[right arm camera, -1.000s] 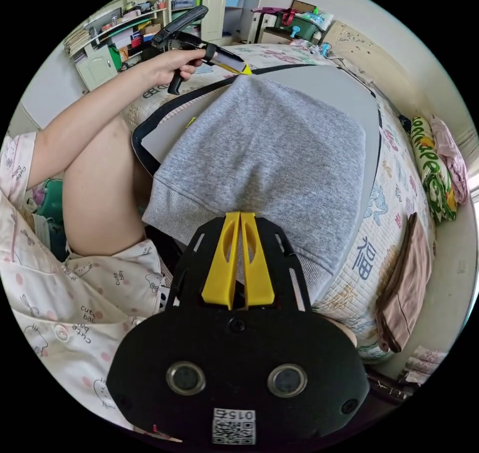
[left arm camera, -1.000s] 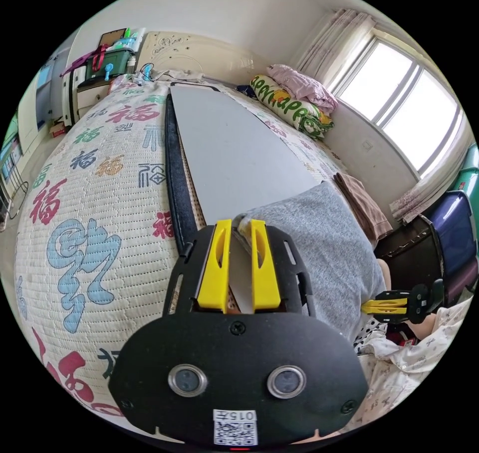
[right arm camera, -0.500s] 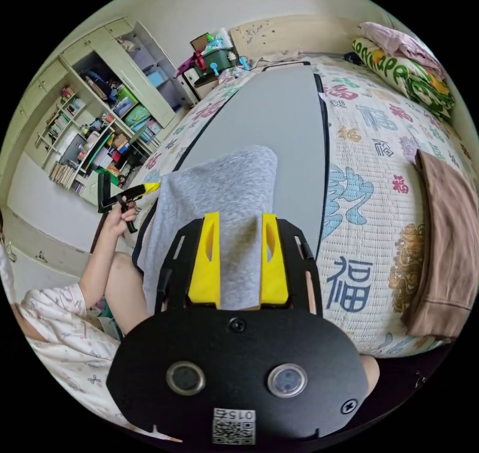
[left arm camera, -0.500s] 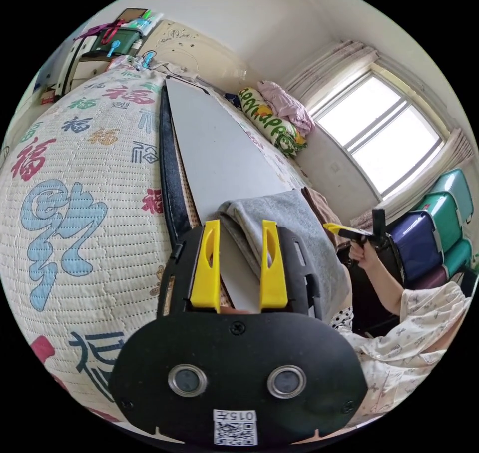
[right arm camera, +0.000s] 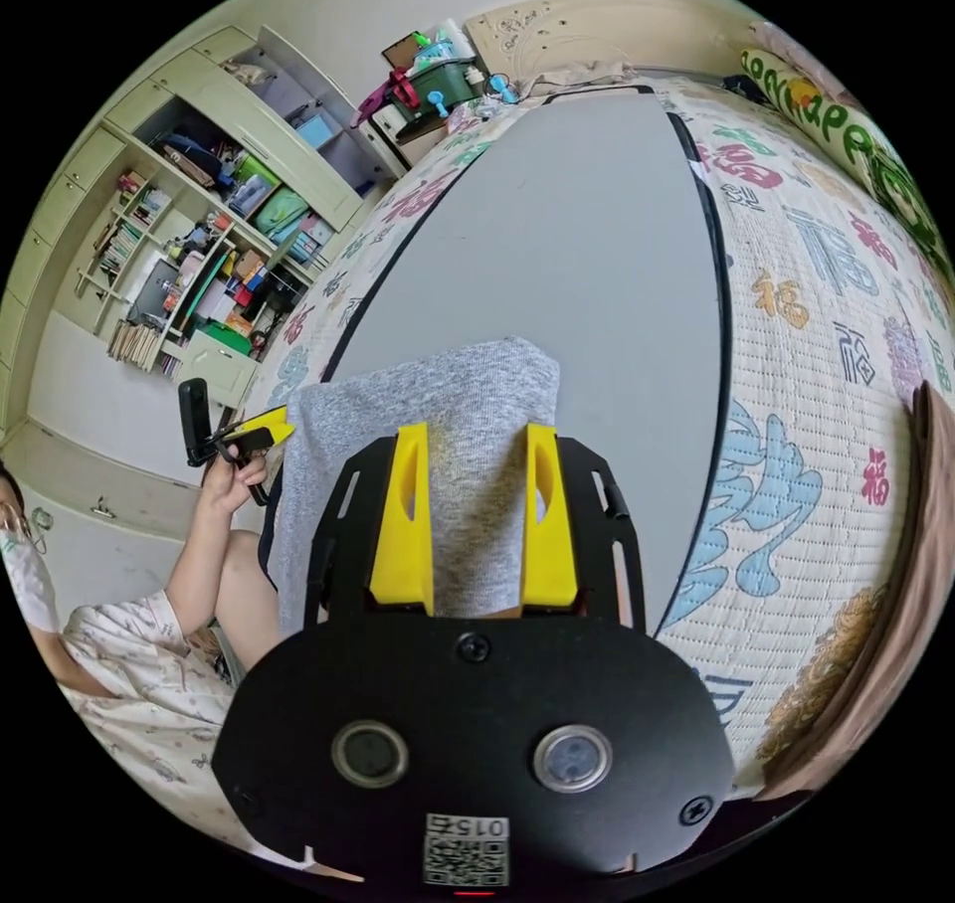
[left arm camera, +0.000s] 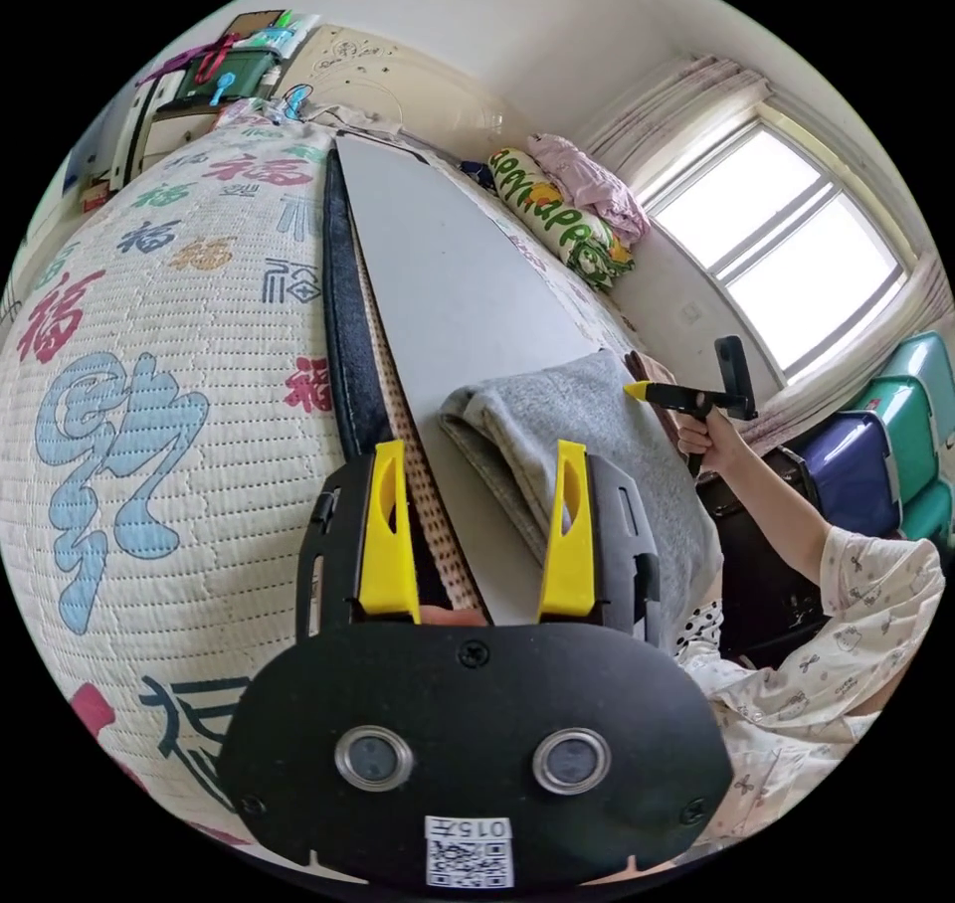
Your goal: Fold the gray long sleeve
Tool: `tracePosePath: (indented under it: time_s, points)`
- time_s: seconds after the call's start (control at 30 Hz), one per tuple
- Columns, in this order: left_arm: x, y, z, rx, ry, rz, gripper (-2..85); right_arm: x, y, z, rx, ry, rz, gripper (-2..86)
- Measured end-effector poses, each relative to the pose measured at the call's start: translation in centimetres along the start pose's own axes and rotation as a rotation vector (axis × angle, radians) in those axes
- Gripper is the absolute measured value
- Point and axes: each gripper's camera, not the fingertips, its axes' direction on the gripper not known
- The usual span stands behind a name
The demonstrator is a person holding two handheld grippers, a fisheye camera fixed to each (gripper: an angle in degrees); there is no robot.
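Observation:
The gray long sleeve [left arm camera: 597, 426] [right arm camera: 448, 416] lies folded in a compact stack at the near end of a gray board [left arm camera: 438, 267] [right arm camera: 587, 247] on the bed. My left gripper [left arm camera: 477, 455] is open, its yellow jaws wide apart just short of the stack's folded edge, gripping nothing. My right gripper [right arm camera: 477, 436] is open above the garment's near side, with gray cloth showing between the jaws but not pinched. Each gripper is also visible from the other side, held in a hand: the right gripper [left arm camera: 686, 396] and the left gripper [right arm camera: 239, 431].
The board rests on a cream quilt [left arm camera: 159, 346] printed with coloured characters. A folded brown garment [right arm camera: 925, 545] lies at the bed's edge. Pillows [left arm camera: 557, 217] are stacked near the window [left arm camera: 786, 237]. Cluttered shelves [right arm camera: 199, 247] line one wall. The person [right arm camera: 129, 634] sits beside the bed.
Both grippers were shut on the gray garment a second ago. They have opened, let go and drawn back, and the garment now lies folded on the board.

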Motion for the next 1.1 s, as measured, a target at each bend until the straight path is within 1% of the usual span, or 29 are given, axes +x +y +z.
tracePosePath:
  time_s: [0.23,0.33,0.5,0.6,0.67,0.83,0.9,0.97,1.0,1.07,1.1]
  points:
    - [-7.4,1.6,-2.8,0.058,0.168,-0.161,15.5,-5.2,-1.1,2.8,-0.044,-0.012,-0.105,13.0]
    - [-10.5,2.6,-3.9,0.079,0.224,-0.239,12.7,-8.0,-1.2,4.5,-0.061,0.024,-0.157,12.0]
    - [-13.1,3.7,-6.2,0.053,0.238,-0.255,9.4,-10.7,0.4,5.5,-0.079,0.058,-0.181,8.5]
    - [-12.6,4.0,-8.6,0.056,0.202,-0.185,8.4,-11.9,3.0,5.1,-0.031,0.05,-0.185,7.8]
    - [-11.6,4.5,-11.0,0.092,0.2,-0.114,8.1,-13.3,5.5,4.4,0.031,0.042,-0.197,7.4]
    - [-9.1,6.4,-16.6,0.221,0.28,0.002,7.7,-15.4,11.5,0.1,0.223,-0.049,-0.193,7.0]
    - [-6.4,5.9,-19.2,0.251,0.291,0.085,7.6,-16.0,14.2,-2.3,0.308,-0.07,-0.202,6.9]
    - [-0.9,4.5,-22.8,0.28,0.277,0.246,7.7,-16.1,18.3,-6.3,0.443,-0.105,-0.187,6.8]
    - [0.7,4.1,-23.6,0.287,0.277,0.288,7.7,-16.0,19.4,-7.4,0.48,-0.118,-0.18,6.8]
    - [7.0,2.7,-26.3,0.323,0.279,0.447,7.7,-15.2,23.9,-12.0,0.62,-0.166,-0.16,6.7]
    - [8.5,2.3,-26.9,0.334,0.284,0.483,7.7,-15.0,25.0,-13.2,0.648,-0.171,-0.157,6.6]
